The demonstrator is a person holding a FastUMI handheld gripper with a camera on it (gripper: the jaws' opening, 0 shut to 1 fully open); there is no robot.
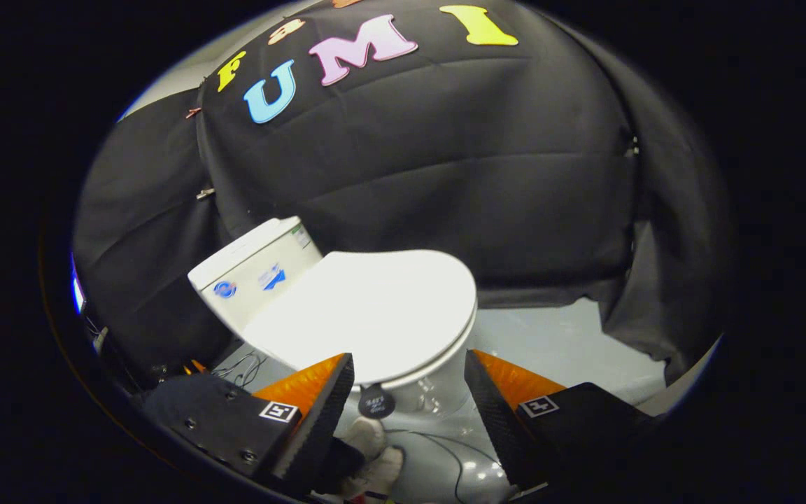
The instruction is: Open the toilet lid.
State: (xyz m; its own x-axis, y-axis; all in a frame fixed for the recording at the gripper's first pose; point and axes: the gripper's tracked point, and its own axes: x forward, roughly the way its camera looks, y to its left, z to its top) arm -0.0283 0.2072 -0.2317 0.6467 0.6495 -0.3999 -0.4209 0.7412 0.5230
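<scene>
Item: toilet lid (375, 308), white, closed flat on the bowl (438, 392), just ahead of my fingers; cistern (252, 269) behind it, far left. Condition: glossy, rigid, hinged at the cistern end. I judge it light but slippery, likely to slide off smooth pads. Hold point: the near front rim, where it overhangs the bowl; hook under and lift. My gripper (408, 374): fingers spread wide, holding nothing, front edge between them. Grey floor (550, 336) to the right.

The camera rode on the gripper (408, 364), looked forward and down along its spread, empty jaws, near above the closed toilet lid (375, 308).
</scene>
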